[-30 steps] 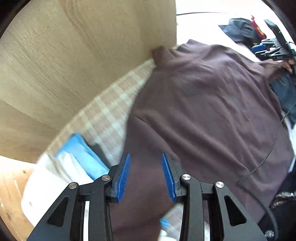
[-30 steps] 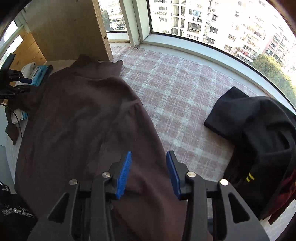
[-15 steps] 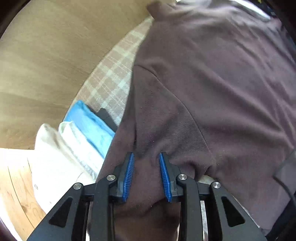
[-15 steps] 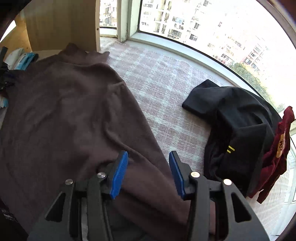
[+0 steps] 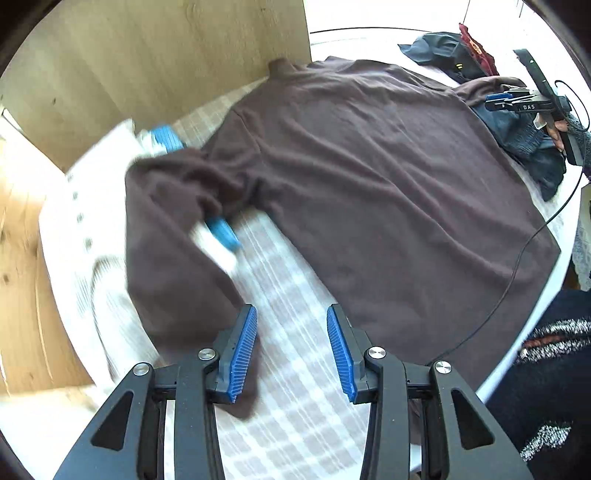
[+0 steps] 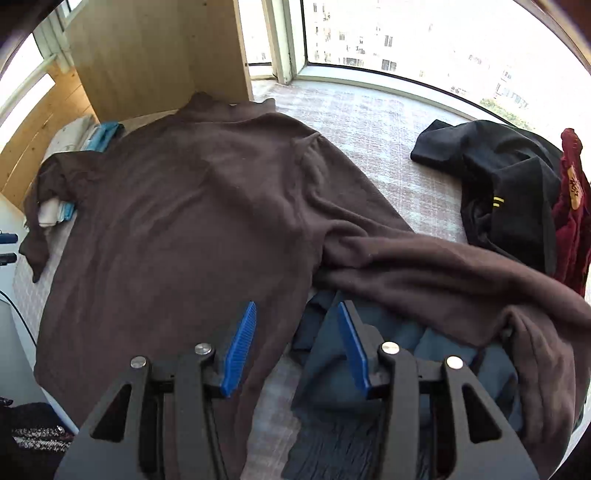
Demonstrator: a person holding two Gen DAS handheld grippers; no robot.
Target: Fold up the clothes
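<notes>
Sweater (image 5: 369, 166) beyond both parted fingers (image 5: 242, 350)

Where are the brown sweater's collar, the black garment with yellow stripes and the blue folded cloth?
Brown knit sweater (image 6: 207, 105): right wrist view, on its collar.
Black garment with yellow stripes (image 6: 509, 173): right wrist view, on its crumpled middle.
Blue folded cloth (image 5: 223, 229): left wrist view, on its exposed end.

A brown sweater (image 6: 192, 206) lies spread flat on a checked bedcover (image 6: 384, 125), one sleeve (image 6: 443, 269) trailing right over a grey-blue garment (image 6: 332, 406). The right hand-held gripper (image 6: 297, 343) hovers agape above its hem. Black clothing (image 6: 509, 184) is heaped beside a window (image 6: 406, 33).
</notes>
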